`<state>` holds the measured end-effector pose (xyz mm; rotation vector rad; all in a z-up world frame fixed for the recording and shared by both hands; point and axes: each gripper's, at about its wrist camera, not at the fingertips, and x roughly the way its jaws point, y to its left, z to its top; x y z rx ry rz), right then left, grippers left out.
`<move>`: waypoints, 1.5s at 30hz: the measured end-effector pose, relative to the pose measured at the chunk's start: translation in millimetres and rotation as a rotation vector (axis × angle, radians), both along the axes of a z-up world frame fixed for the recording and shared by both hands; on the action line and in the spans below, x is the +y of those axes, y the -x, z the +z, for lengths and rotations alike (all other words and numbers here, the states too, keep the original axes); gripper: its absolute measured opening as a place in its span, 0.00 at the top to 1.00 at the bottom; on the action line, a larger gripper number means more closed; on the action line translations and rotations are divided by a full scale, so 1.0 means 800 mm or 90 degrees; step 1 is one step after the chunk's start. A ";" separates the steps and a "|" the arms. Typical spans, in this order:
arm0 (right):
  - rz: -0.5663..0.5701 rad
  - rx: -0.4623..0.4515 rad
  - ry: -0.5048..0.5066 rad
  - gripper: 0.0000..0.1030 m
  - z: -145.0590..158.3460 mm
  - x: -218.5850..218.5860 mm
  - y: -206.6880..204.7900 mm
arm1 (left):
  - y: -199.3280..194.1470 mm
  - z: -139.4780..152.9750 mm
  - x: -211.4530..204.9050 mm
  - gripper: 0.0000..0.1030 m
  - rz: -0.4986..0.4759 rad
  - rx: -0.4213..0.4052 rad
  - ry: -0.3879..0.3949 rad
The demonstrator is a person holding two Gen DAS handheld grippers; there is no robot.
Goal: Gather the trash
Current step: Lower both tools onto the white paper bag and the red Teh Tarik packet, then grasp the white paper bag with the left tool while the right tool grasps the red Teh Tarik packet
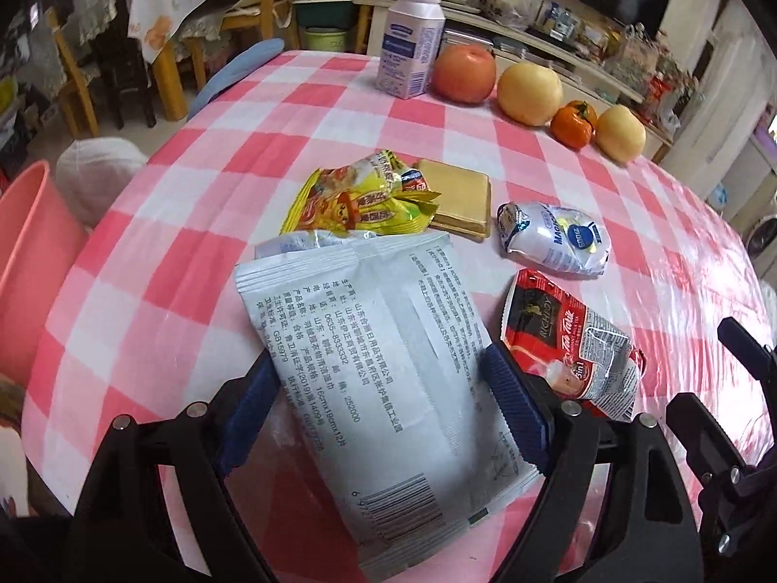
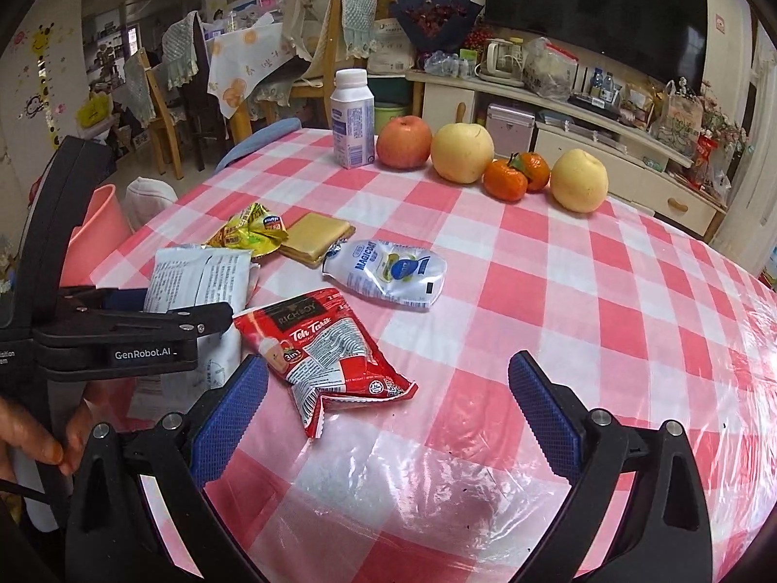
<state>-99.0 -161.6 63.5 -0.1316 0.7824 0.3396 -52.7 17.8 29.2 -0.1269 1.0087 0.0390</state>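
Note:
My left gripper is shut on a large white wipes packet; both blue pads press its sides. The packet also shows in the right wrist view, with the left gripper over it. A red Teh Tarik sachet lies just right of it. A yellow snack wrapper, a gold flat packet and a crumpled white-blue pouch lie beyond. My right gripper is open and empty above the tablecloth, right of the red sachet.
A pink bin stands off the table's left edge. A white bottle, an apple, two pears and oranges line the far side of the checked tablecloth.

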 end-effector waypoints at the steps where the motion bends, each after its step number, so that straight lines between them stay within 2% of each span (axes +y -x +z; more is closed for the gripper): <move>1: 0.002 0.004 0.000 0.05 -0.001 0.001 -0.002 | -0.001 0.001 -0.002 0.18 -0.007 -0.001 -0.008; 5: 0.016 0.023 -0.002 0.05 -0.007 0.008 -0.006 | -0.009 0.003 -0.007 0.17 -0.034 0.000 -0.037; 10: 0.032 0.051 -0.005 0.05 -0.017 0.013 -0.012 | -0.018 0.003 -0.011 0.11 -0.077 -0.002 -0.082; 19: 0.039 0.082 0.021 0.05 -0.036 0.024 -0.027 | -0.022 -0.001 -0.010 0.11 -0.074 0.020 -0.045; 24: 0.029 0.089 0.038 0.05 -0.042 0.023 -0.034 | -0.028 -0.008 -0.013 0.04 -0.070 0.019 -0.046; 29: 0.030 0.096 0.035 0.05 -0.047 0.025 -0.041 | -0.035 -0.016 -0.018 0.04 -0.084 0.023 -0.051; 31: 0.029 0.101 0.036 0.05 -0.050 0.026 -0.045 | -0.033 -0.016 -0.015 0.05 -0.086 0.019 -0.043; 39: 0.017 0.123 0.021 0.05 -0.063 0.028 -0.061 | -0.024 -0.012 -0.007 0.24 -0.099 0.016 -0.024; 45: 0.023 0.118 0.046 0.05 -0.070 0.036 -0.061 | -0.014 -0.007 0.003 0.27 -0.105 0.009 -0.019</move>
